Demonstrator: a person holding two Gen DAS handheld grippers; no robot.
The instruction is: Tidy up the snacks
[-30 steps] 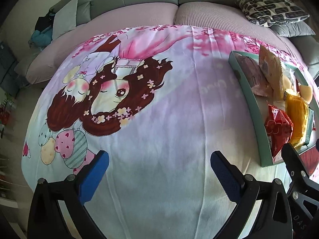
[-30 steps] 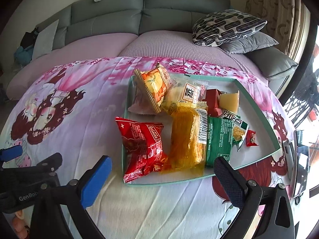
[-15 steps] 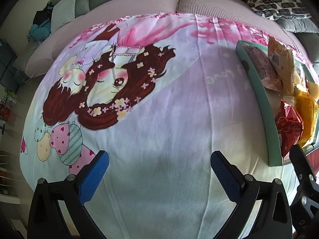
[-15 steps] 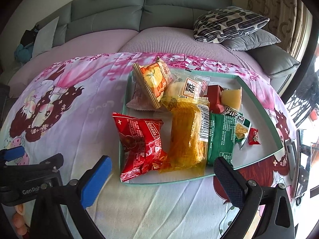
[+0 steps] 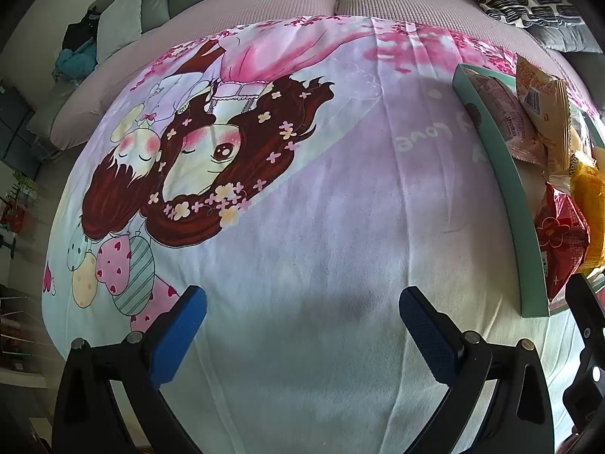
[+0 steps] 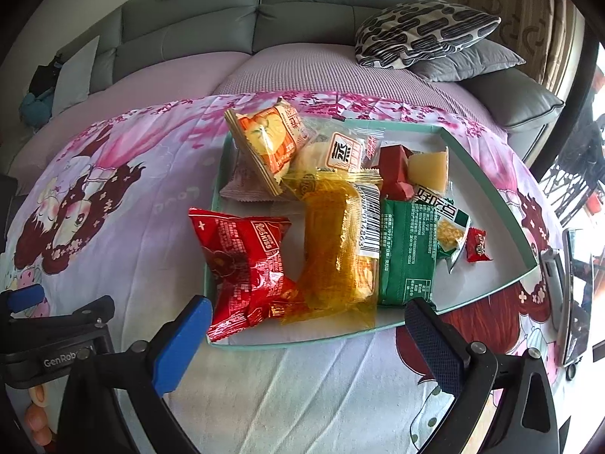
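Observation:
A teal-rimmed tray (image 6: pixel 487 174) holds several snack packs: a red pack (image 6: pixel 245 268) hanging over its near left rim, a clear yellow pack (image 6: pixel 340 253), a green pack (image 6: pixel 408 253), an orange pack (image 6: pixel 268 143) and a small red candy (image 6: pixel 477 249). My right gripper (image 6: pixel 308 321) is open and empty, just before the tray's near rim. My left gripper (image 5: pixel 302 314) is open and empty over the bare cartoon-print cloth (image 5: pixel 302 189). The tray (image 5: pixel 491 143) lies at the right edge of the left wrist view.
The cloth covers a table in front of a grey sofa (image 6: pixel 302 22) with a patterned cushion (image 6: pixel 423 30). A phone-like device (image 6: pixel 571 295) lies on the cloth right of the tray. The left gripper's body (image 6: pixel 56 344) shows at the right wrist view's lower left.
Both grippers have moved forward and lower toward the table. The tray looks larger and nearer in the right wrist view. Both jaws stay open.

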